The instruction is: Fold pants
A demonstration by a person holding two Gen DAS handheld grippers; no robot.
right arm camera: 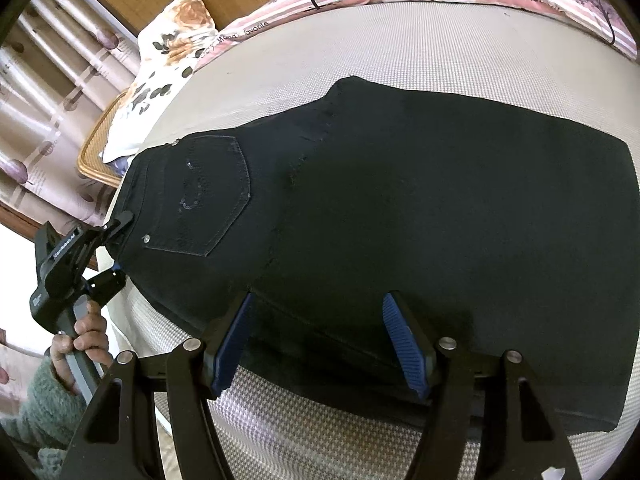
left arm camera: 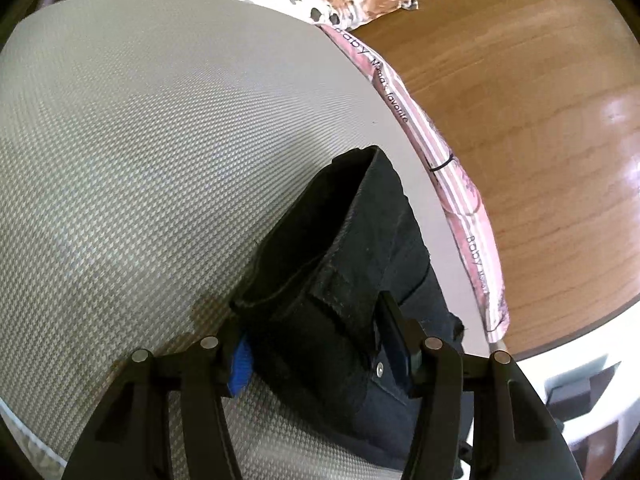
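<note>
Black jeans (right arm camera: 400, 208) lie folded on a grey woven mat (right arm camera: 440, 48), back pocket up, waistband at the left. My right gripper (right arm camera: 320, 340) is open, its blue pads (right arm camera: 404, 344) over the near edge of the jeans, gripping nothing. My left gripper (left arm camera: 316, 344) has its jaws around the bunched waistband (left arm camera: 332, 264) at the mat's edge; it also shows in the right wrist view (right arm camera: 116, 244), at the waistband end. Whether its pads press the fabric is hard to tell.
A pink striped cloth with "Baby Mama's favorite" print (left arm camera: 448, 160) lines the mat's far edge. A floral pillow (right arm camera: 168, 64) and a wicker tray (right arm camera: 96, 160) lie beyond the waistband. A wooden floor (left arm camera: 520, 100) lies past the mat.
</note>
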